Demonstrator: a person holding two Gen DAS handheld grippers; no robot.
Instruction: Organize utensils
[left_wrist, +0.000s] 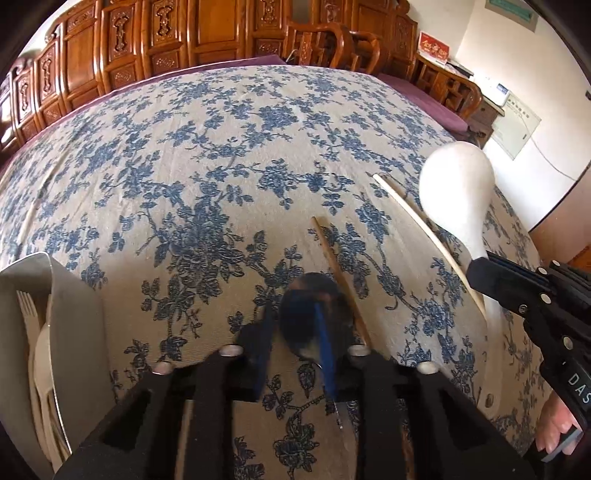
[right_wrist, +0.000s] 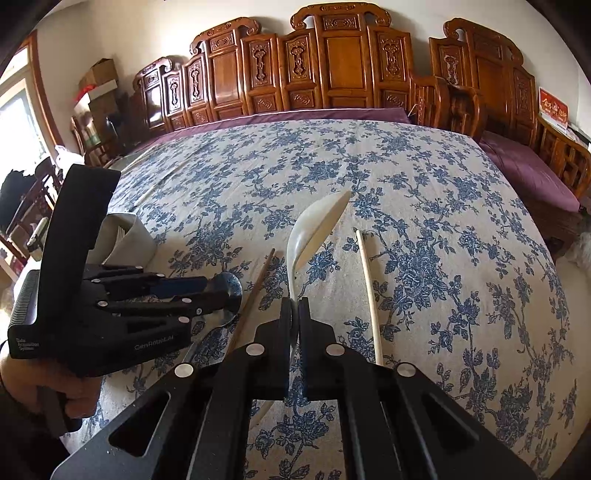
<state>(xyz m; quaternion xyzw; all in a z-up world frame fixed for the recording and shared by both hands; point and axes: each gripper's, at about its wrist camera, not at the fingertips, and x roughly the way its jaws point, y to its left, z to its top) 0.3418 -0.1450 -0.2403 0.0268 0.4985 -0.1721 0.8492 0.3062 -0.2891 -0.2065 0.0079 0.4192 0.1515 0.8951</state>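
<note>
My right gripper (right_wrist: 294, 306) is shut on the handle of a white spoon (right_wrist: 317, 225) and holds it above the cloth; the spoon also shows in the left wrist view (left_wrist: 458, 192). My left gripper (left_wrist: 295, 332) has its fingers on either side of a metal spoon (left_wrist: 317, 314) that lies on the cloth; the same spoon (right_wrist: 231, 291) shows at its fingertips in the right wrist view. Two chopsticks lie on the cloth, a darker one (right_wrist: 255, 295) and a pale one (right_wrist: 369, 291). A grey utensil holder (left_wrist: 70, 332) at the left holds a fork and other white utensils.
The table (right_wrist: 406, 177) is covered by a blue floral cloth. Carved wooden benches with purple cushions (right_wrist: 524, 166) stand behind and to the right. The holder also shows in the right wrist view (right_wrist: 129, 240), behind the left gripper.
</note>
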